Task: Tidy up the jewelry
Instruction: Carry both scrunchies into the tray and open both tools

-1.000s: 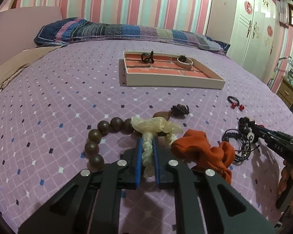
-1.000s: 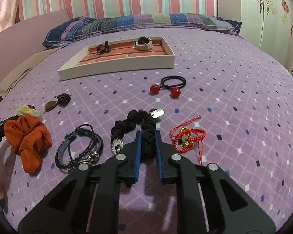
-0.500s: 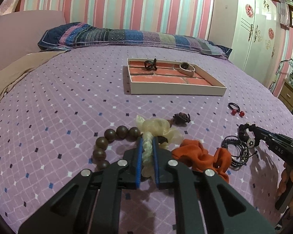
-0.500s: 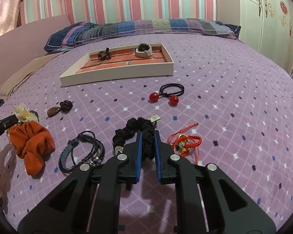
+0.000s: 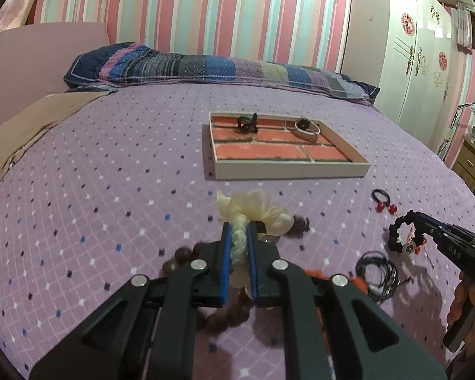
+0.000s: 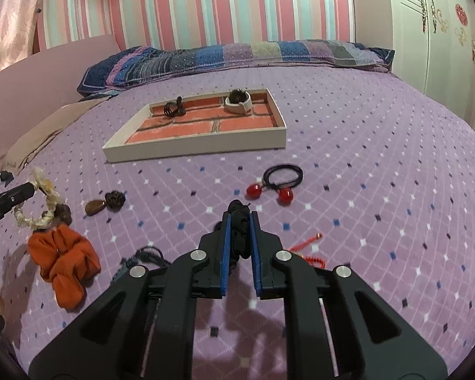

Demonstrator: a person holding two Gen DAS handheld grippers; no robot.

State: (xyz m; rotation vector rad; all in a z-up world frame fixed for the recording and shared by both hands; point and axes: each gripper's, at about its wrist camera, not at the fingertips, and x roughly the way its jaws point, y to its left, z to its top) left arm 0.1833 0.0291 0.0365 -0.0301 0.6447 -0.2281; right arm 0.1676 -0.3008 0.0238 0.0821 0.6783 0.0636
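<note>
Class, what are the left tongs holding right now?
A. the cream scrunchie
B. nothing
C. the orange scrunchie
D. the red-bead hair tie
A: the left tongs are shut on the cream scrunchie, while the orange scrunchie lies on the bed.

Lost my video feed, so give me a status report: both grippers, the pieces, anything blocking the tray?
Left gripper shut on cream scrunchie. Right gripper shut on black scrunchie. Tray ahead, path open.

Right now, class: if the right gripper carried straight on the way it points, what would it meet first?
The right gripper, shut on the black scrunchie, points past the red-bead hair tie, slightly right of its line, toward the tray. Probably the tray's near wall, though depth is unclear.
</note>
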